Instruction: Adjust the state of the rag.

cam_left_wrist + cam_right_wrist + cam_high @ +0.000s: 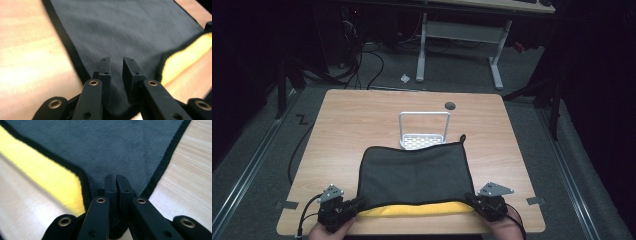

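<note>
Gripping at the near edge: dark grey cloth (414,175) spread flat on the surface (357,120), both near corners taken up at the person's side.
Left gripper (359,202): at the cloth's near left corner; jaws standing a little apart in the left gripper view, fabric lying between them, not pinched as far as can be seen.
Right gripper (472,199): at the near right corner; jaws clenched tight on the cloth's dark hem in the right gripper view.
Key relation: cloth stretching straight ahead of both grippers, away from the person; near edge running side to side from one gripper to the other, so any lift or fold forward probably needs both corners carried together.
Nearer hand: neither, each at its own corner; only the right looking ready to pull.
Yellow underside (412,210): showing as a strip along the near edge, where the hem is turned up between the grippers.
Far edge: reaching the foot of a white wire rack (424,131), small loop at the far right corner.
Surface: pale wood, one round cable hole (450,105) beyond the rack.
Room: dim, grey carpet, white-legged desk (459,30) behind, cables on the floor.
Risk, as a judgement: left corner slipping free if pulled before the jaws bite.
</note>
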### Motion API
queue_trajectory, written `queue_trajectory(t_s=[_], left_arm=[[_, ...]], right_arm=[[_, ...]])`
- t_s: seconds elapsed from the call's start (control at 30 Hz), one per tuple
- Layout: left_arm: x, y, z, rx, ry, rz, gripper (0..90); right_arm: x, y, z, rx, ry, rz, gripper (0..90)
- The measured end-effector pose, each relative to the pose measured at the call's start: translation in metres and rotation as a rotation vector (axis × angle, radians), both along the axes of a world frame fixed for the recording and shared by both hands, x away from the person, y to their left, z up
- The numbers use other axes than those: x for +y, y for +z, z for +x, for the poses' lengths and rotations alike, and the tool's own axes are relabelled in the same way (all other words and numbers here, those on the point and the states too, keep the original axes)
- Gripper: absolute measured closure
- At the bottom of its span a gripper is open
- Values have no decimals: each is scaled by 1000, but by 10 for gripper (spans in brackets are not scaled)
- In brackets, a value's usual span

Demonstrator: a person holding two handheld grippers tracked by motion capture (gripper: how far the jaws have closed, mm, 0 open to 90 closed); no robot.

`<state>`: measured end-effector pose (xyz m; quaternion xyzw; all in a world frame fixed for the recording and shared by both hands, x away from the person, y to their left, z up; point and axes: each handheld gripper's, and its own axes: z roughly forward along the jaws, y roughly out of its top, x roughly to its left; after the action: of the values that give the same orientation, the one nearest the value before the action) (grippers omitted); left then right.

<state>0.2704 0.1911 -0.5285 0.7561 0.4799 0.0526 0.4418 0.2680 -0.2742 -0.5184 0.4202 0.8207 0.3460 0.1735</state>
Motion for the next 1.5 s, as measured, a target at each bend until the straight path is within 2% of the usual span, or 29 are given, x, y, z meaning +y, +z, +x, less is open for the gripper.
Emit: queue_trajectory(t_s=[0.07, 0.13, 0.23, 0.33, 0.4, 0.43, 0.47, 0.5, 0.53, 0.57, 0.6, 0.63, 0.67, 0.7, 0.77, 0.87, 0.9, 0.93, 0.97, 1.0, 1.13, 1.17, 1.23, 1.5], left_arm=[[-2, 0, -7, -4, -11, 13, 759], [-3, 0, -13, -4, -20, 32, 753], [-2, -4, -25, 19, -26, 34, 741], [-1, -5, -29, 24, -28, 43, 740], [1, -3, -29, 16, -20, 31, 733], [1, 2, -20, -18, -15, 40, 727], [-1, 5, -12, -25, -17, 62, 717], [-1, 5, -12, -25, -17, 62, 714], [-7, 11, 8, -49, -14, 80, 714], [-7, 11, 8, -49, -14, 80, 714], [-12, 15, 30, -65, -14, 102, 715], [-12, 15, 30, -65, -14, 102, 716], [-14, 15, 39, -75, -9, 116, 719], [-16, 15, 57, -67, -2, 124, 723], [-18, 13, 69, -79, 8, 136, 730], [-18, 7, 82, -72, 25, 155, 750], [-19, 4, 84, -70, 27, 168, 760], [-19, 4, 84, -70, 27, 168, 771], [-21, -1, 83, -69, 13, 200, 781], [-20, -3, 81, -85, 14, 195, 784], [-19, -5, 76, -92, 21, 189, 787], [-19, -5, 75, -96, 23, 191, 786], [-20, -5, 73, -96, 20, 191, 786], [-33, -4, 60, -79, -46, 165, 767]], right_arm=[[1, 2, -8, -17, 6, -8, 886], [1, 2, -10, -10, 9, -12, 885], [-1, 1, -22, -12, 17, -20, 878], [-3, 1, -27, -15, 16, -18, 868], [-5, 4, -28, -28, 4, -5, 852], [-5, 5, -27, -31, -4, 1, 831], [-4, 5, -24, -36, -10, 4, 811], [-3, 6, -19, -34, -13, 7, 790], [0, 6, -12, -35, -16, 9, 773], [0, 6, -12, -35, -16, 9, 773], [5, 8, 5, -40, -26, 8, 765], [5, 8, 5, -40, -26, 8, 765], [10, 9, 24, -31, -38, 23, 769], [13, 10, 33, -29, -43, 29, 771], [18, 13, 50, -39, -52, 26, 793], [24, 15, 73, -47, -61, 36, 811], [27, 14, 80, -46, -61, 29, 811], [27, 14, 80, -46, -61, 29, 811], [32, 11, 90, -31, -56, 3, 809], [34, 9, 95, -24, -54, -8, 807], [36, -3, 102, -1, -72, -54, 803], [36, -7, 101, 8, -71, -59, 801], [34, -8, 99, -3, -74, -47, 802], [13, -8, 86, 3, -75, -20, 813]])
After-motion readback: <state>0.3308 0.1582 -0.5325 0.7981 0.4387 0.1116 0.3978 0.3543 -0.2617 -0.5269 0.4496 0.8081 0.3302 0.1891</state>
